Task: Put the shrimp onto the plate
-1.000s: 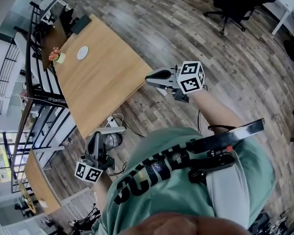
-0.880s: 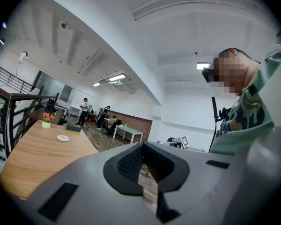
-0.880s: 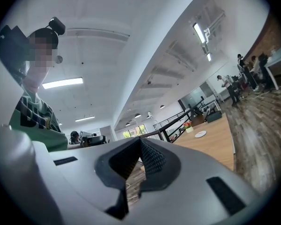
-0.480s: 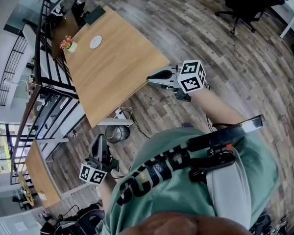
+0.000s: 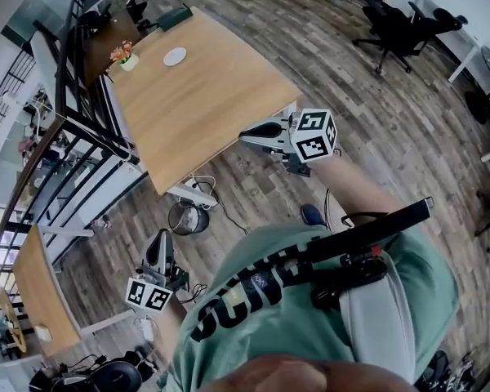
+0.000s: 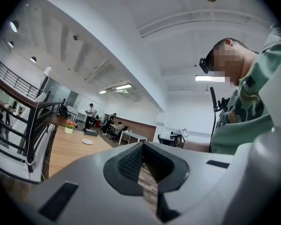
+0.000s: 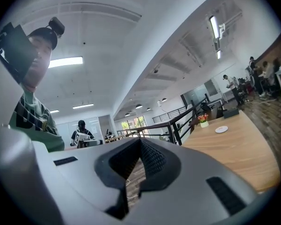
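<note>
Plate first: it sits small and white on the wooden table in the upper left of the head view, toward that table's far end. A pot of flowers stands near it on its left, and a dark flat thing lies higher up at the table's edge. You cannot pick out the shrimp in any view; the plate shows too small to tell what lies on it.

Your right gripper hangs at the middle of the frame and points left, its tips at the table's near edge in the picture. In the right gripper view its jaws are pressed together with nothing between them, only floor planks showing through the notch behind the pads. The table, plate and flowers stand at the right of that view.

Your left gripper is in the lower left of the head view, over the plank floor and well apart from the table, pointing up the frame. A white power strip and a round dark thing lie on the floor above it. In the left gripper view its jaws are likewise closed and empty, with the table and plate at the left

A black office chair stands in the upper right of the head view, and your green shirt fills the bottom
</note>
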The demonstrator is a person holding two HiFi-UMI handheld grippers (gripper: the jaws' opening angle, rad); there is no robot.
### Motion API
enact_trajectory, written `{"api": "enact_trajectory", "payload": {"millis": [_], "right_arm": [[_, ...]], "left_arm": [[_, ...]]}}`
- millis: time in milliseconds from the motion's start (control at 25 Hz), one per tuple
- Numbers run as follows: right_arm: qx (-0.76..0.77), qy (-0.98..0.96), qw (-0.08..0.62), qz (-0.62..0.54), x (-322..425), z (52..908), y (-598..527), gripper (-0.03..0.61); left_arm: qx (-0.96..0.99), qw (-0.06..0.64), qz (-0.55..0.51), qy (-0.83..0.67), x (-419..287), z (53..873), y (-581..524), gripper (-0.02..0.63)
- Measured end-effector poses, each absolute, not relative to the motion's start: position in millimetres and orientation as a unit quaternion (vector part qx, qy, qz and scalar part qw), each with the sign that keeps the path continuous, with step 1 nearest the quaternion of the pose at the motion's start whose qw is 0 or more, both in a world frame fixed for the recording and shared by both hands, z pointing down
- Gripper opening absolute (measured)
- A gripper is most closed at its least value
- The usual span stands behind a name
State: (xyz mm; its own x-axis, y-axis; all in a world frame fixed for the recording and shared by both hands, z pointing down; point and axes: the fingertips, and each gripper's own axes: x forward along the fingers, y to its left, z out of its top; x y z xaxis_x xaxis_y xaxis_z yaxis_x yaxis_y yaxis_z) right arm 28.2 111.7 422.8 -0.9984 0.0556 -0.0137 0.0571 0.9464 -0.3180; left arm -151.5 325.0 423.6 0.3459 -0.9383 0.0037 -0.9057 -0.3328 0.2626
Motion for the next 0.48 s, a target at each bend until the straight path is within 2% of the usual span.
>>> {"api": "enact_trajectory", "payload": {"millis": [160, 480], "right_arm": [[0.021, 0.989, -0.008, -0.143, 29, 405, 120, 0.006], [0.008, 0.993, 0.008, -0.116, 89, 378, 89, 0.006]], "left_arm": [[0.82, 0.102, -0.089, -0.556, -156, 413, 324, 0.005], [0.815, 0.083, -0.105, -0.563, -114, 408, 305, 0.005]]}}
